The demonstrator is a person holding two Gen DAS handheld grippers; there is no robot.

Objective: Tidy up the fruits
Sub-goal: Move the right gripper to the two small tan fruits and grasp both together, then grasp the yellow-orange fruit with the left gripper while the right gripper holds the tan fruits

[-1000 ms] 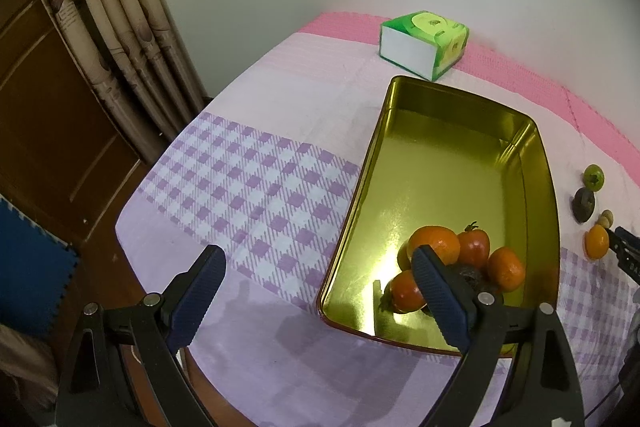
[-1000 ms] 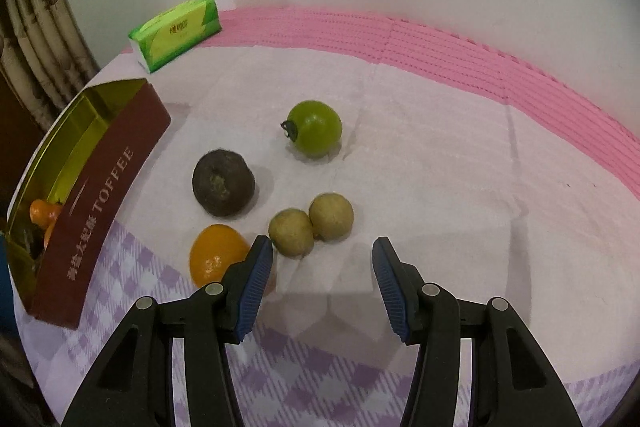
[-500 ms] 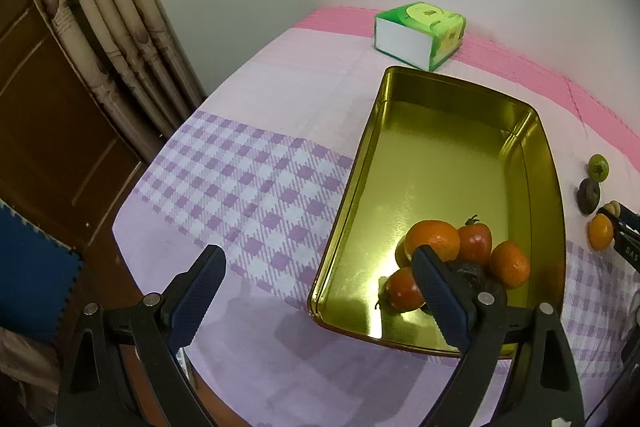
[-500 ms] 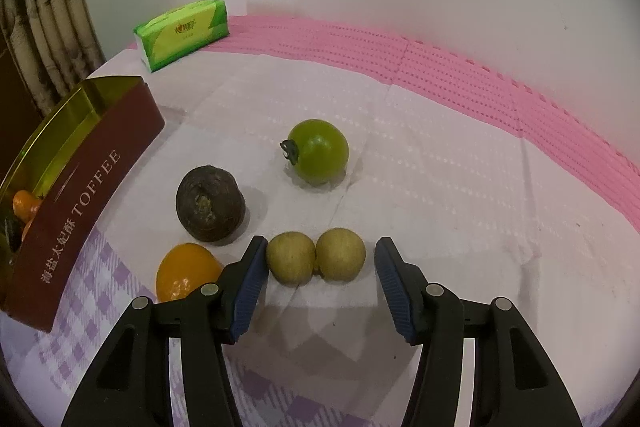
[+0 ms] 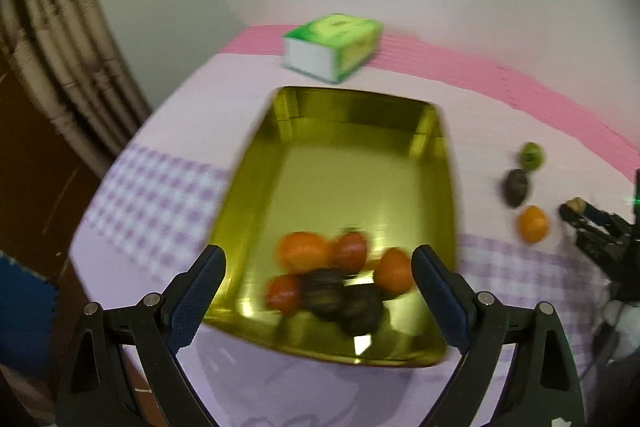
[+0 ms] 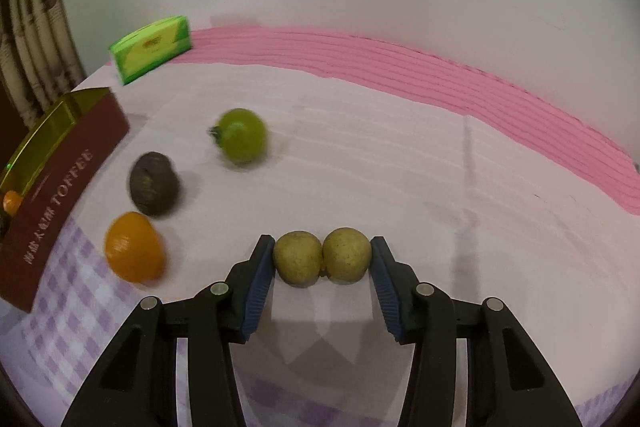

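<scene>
Tablecloth (image 6: 440,167) | right claw (image 6: 322,259) pinching paired longans (image 6: 322,257) | left claw (image 5: 320,291) spread

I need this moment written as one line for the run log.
right gripper: closed on two tan fruits | left gripper: open, empty, above gold tin | loose on cloth: orange, dark, green fruit

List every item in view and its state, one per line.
Right claw: shut on the paired tan fruits.
Left claw: open, empty.
Gold tin: open, part filled with fruit.
Green fruit, dark fruit, orange fruit: loose on the cloth.
Tissue pack: closed.
</scene>
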